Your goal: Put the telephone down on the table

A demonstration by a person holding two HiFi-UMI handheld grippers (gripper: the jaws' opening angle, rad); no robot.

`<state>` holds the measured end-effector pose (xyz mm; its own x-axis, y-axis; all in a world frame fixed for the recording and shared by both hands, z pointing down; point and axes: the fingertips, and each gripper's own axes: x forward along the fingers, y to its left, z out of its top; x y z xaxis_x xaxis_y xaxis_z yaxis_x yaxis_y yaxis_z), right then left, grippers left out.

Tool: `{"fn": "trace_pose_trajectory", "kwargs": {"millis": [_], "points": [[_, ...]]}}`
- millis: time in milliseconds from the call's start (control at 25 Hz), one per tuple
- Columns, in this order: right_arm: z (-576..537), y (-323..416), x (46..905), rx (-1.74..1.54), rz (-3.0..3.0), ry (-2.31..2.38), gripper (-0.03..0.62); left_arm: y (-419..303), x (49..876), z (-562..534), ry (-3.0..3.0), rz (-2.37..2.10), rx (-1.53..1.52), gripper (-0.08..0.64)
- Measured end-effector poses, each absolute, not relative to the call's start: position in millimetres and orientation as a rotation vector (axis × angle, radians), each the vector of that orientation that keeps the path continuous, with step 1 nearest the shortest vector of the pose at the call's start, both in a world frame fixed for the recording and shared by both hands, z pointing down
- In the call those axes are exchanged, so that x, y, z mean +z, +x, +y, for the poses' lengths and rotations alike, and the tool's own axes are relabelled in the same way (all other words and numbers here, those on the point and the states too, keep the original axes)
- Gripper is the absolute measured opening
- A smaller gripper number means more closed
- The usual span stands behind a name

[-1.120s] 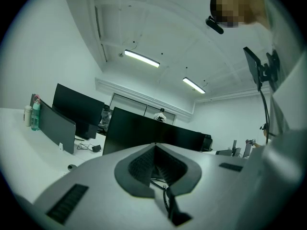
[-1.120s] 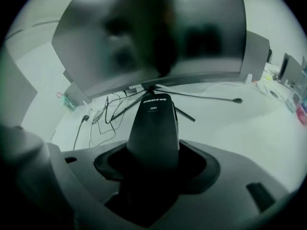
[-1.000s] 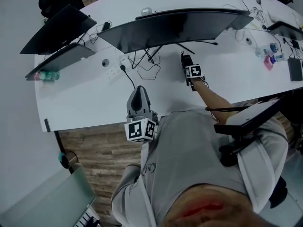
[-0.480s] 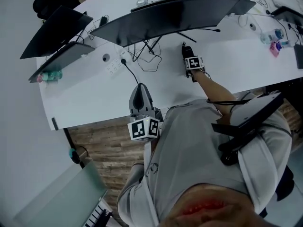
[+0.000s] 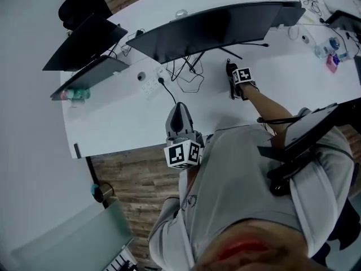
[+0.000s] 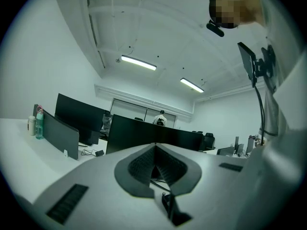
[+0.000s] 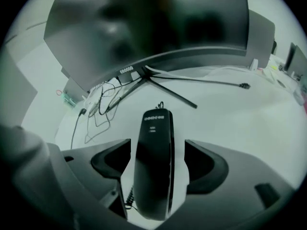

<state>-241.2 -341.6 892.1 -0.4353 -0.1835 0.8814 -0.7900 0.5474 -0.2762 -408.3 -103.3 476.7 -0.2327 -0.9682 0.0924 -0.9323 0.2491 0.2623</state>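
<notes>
The black telephone handset lies flat on the white table, its coiled cord trailing at the near end. My right gripper straddles it, pointing steeply down; its jaws have just been opening, and a gap shows on each side between pads and handset. In the head view the right gripper stands below the curved monitor, with the handset dark at its tip. My left gripper hovers level over the table's near edge, shut with nothing in it, its pads meeting at a point.
A wide curved monitor on a thin-legged stand spans the table just beyond the handset. Loose cables lie left of it. Two more monitors and a bottle stand far left. A chair armrest juts at right.
The head view has drifted, so everything sits a little further right in the picture. Both grippers keep their places over the table.
</notes>
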Motion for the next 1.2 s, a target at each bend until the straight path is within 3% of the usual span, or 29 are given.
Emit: {"fn": "trace_pose_trajectory", "kwargs": {"millis": [320,680,960,1200], "points": [[-368,-279,710,0.822,-2.457,0.764,0.333,-427,466,-122,1.783,-2.316,-0.257,0.009],[-365,-261,490,0.340,-2.936,0.775,0.333,-415,440,-194,2.009,-2.281,-0.243,0.009],[-348,-234,391,0.071,-3.088,0.825,0.333,-377,385,-242,2.233,-2.175,-0.358,0.009],[-334,-233,380,0.021,-3.133,0.805,0.333,-365,385,-250,2.205,-2.097,-0.480,0.009]]}}
